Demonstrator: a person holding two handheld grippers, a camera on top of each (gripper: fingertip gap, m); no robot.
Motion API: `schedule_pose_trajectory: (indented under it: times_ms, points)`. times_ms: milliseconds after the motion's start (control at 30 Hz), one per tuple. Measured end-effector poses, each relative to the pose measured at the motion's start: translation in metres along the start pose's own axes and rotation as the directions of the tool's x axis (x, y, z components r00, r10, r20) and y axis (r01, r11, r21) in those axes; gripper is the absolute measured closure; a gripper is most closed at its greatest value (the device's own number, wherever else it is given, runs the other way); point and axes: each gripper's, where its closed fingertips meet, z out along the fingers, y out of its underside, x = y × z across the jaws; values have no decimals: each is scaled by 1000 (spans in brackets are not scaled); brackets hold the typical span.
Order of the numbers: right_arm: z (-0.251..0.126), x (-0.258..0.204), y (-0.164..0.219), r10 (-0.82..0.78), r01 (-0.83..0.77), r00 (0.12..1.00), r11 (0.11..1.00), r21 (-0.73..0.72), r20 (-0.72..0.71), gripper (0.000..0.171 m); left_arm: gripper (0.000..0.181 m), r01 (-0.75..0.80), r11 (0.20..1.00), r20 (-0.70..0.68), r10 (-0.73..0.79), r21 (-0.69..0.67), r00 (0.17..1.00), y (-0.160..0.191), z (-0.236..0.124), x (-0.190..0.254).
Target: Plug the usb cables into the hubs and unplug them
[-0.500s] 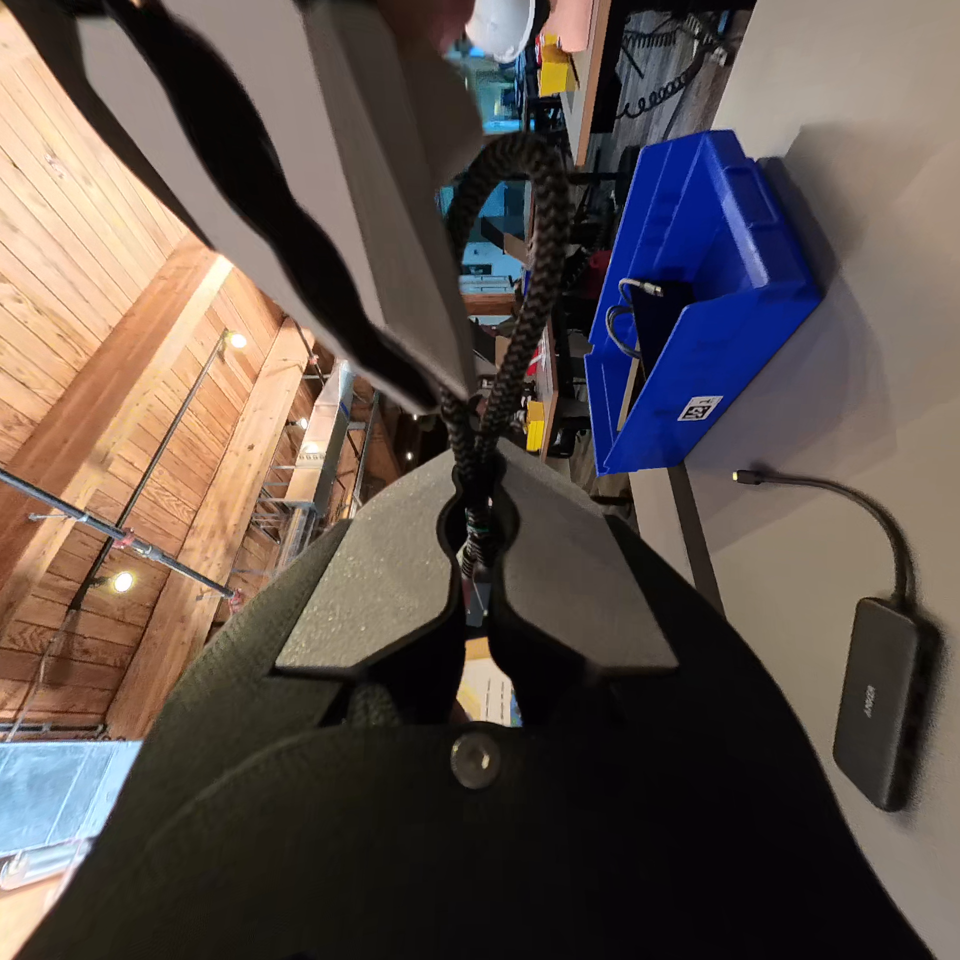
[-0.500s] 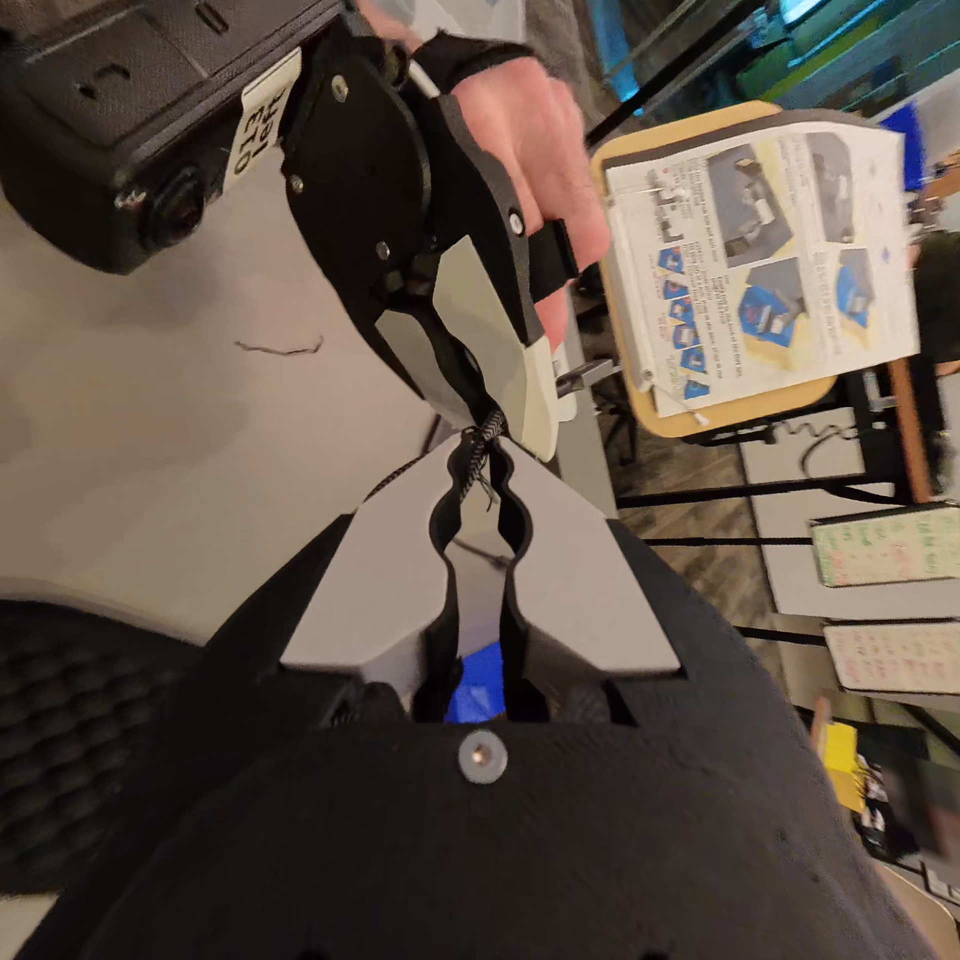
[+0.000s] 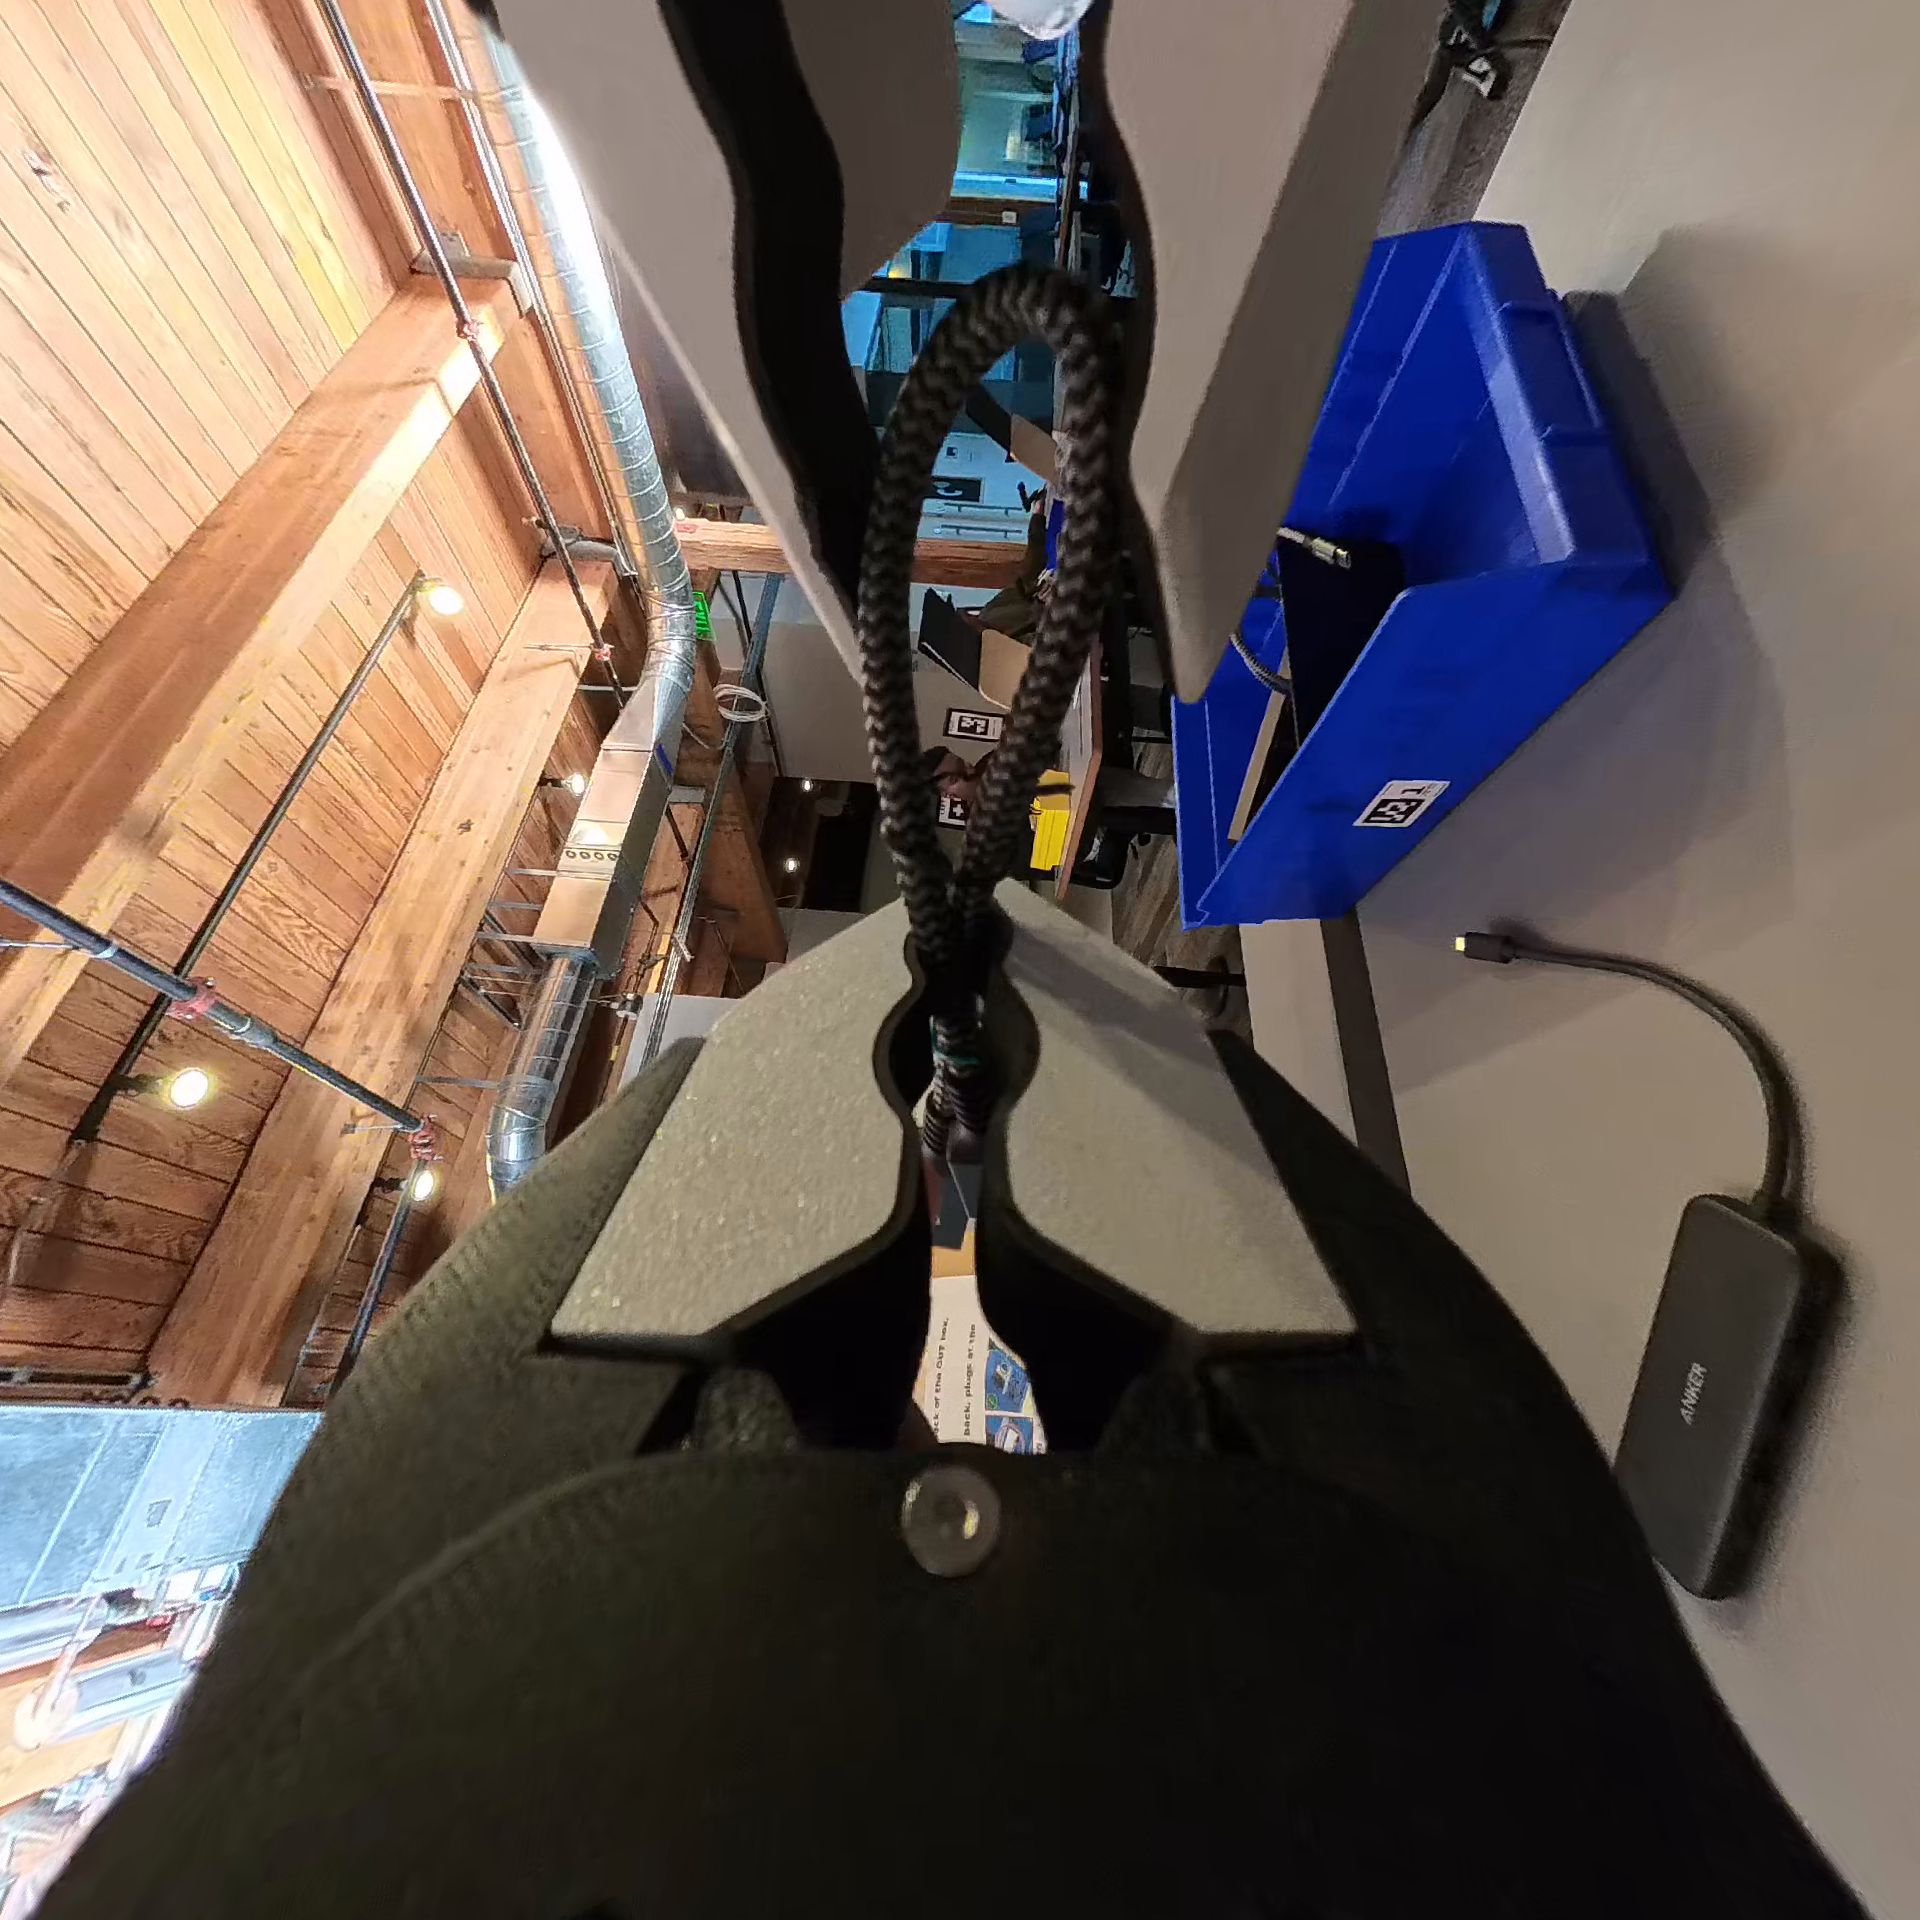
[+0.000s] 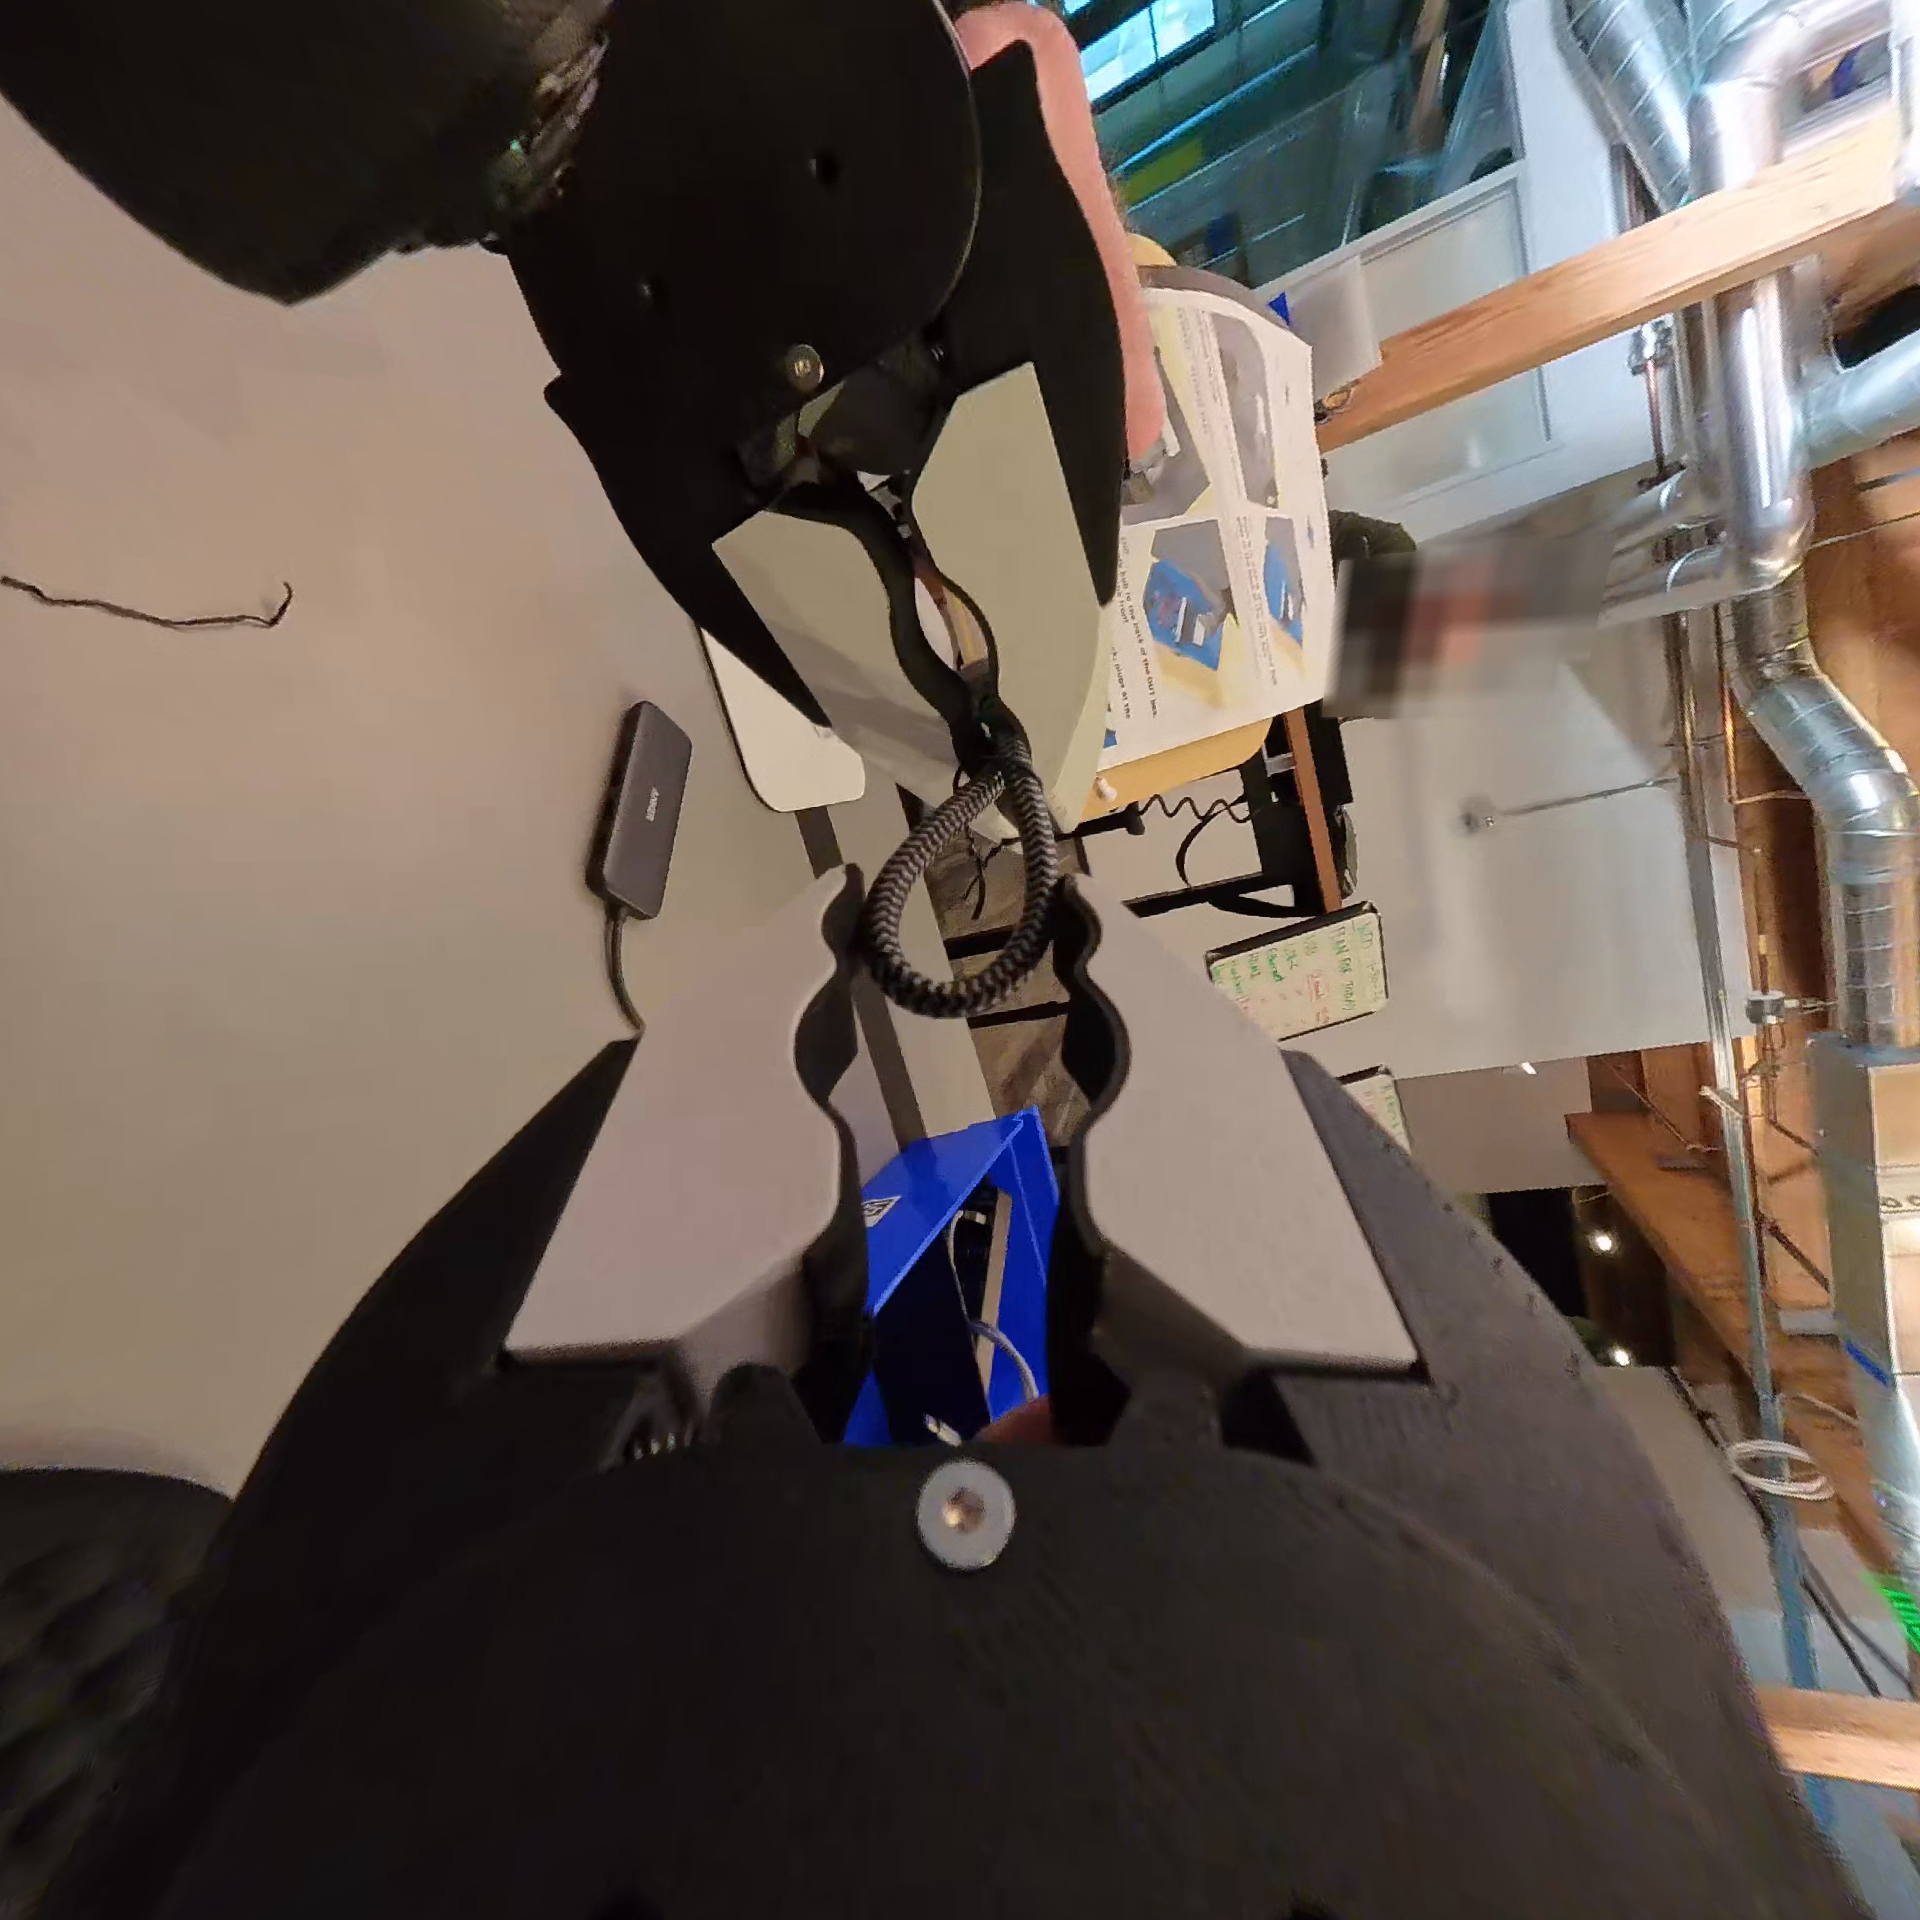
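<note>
Left tongs [image 3: 961, 940] clamped on a black braided USB cable [image 3: 904, 644], both strands of a doubled-over loop pinched at the tips. The loop arcs away from the tips into the gap of the right tongs [image 4: 961, 914], which face the left pair nearly tip to tip.

Right tongs are apart: the bottom of the cable loop hangs between their fingers, and I can't tell if it touches either one. Nothing gripped there.

From the right wrist view, the cable runs out of the left tongs' closed tips and curls down into that gap. A person's hand [image 4: 1101, 229] shows behind the left tongs' body.

Both tools are held up off the grey surface [image 3: 1714, 1039], not resting on it.

Dark grey USB hub [image 3: 1714, 1392] lies flat on the surface with its own thin lead curving away, plug end free [image 3: 1481, 945], not inserted in anything. Braided cable is well apart from the hub.

Blue plastic bin [image 3: 1455, 665] sits on the surface beyond the hub's lead, with a cable and a dark flat item inside. A loose bit of black thread [image 4: 156, 613] lies on the surface farther off.
</note>
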Motion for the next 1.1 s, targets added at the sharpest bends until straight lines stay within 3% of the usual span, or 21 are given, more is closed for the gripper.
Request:
schedule_pose_trajectory:
  times_ms: [600, 700, 833, 1100]
  points:
    - [3, 1, 0, -304, 296, 952, 945, -140, -35, 167, 177, -1, 1000, 5, 1, -12, 1000, -2, 4, 6]
    - [4, 2, 1, -285, 279, 958, 952, -127, -29, 168, 177, -11, 1000, 7, 11, -12, 1000, -1, 5, 7]
    - [1, 11, 1, -233, 225, 971, 967, -119, -55, 153, 179, -9, 1000, 29, 9, -12, 1000, 0, 3, 2]
    - [-16, 12, -5, 144, -148, 978, 989, 10, 154, 140, 178, -30, 999, 53, 32, -34, 998, 7, 8, 4]
